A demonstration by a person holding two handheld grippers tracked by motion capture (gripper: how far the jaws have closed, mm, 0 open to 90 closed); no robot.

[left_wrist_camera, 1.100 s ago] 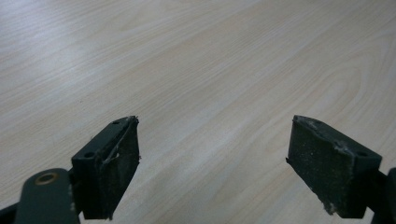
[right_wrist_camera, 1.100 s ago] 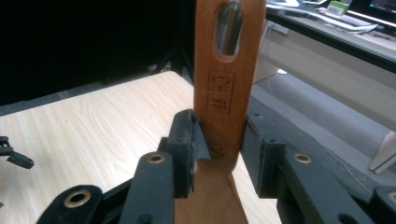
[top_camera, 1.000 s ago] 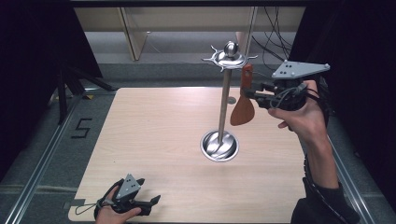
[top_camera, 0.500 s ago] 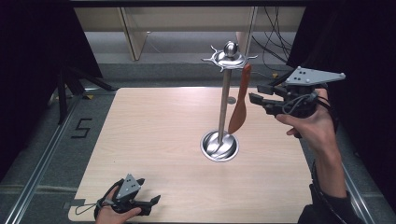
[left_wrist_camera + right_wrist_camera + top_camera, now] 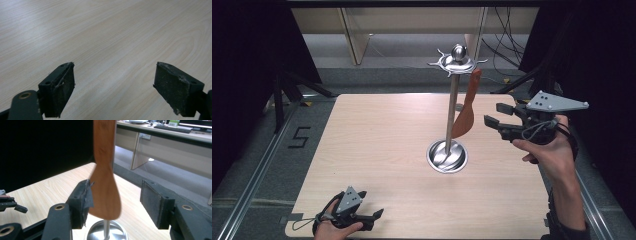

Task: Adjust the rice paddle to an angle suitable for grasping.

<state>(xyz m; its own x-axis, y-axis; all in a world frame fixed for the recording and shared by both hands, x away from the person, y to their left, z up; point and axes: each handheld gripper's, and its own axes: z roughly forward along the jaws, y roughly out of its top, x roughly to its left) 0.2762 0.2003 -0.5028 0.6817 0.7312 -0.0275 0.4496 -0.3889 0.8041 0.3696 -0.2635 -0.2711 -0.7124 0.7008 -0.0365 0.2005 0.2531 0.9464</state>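
Wooden spatula hanging from a metal utensil stand, with both hand-held grippers spread and holding nothing.

The right hand-held gripper (image 5: 493,114) is raised above the desk's right edge, its jaws apart and pointing left toward the wooden spatula (image 5: 465,116); in the right gripper view the spatula's blade (image 5: 105,192) hangs in front of the gap between the jaws, blurred, and whether it touches the left pad (image 5: 85,197) cannot be told. The spatula hangs blade down from the spiked top ring of the metal utensil stand (image 5: 451,107), whose round base sits right of the middle of the desk (image 5: 377,145). The left hand-held gripper (image 5: 373,218) rests low at the desk's near left corner, jaws wide apart over bare wood.
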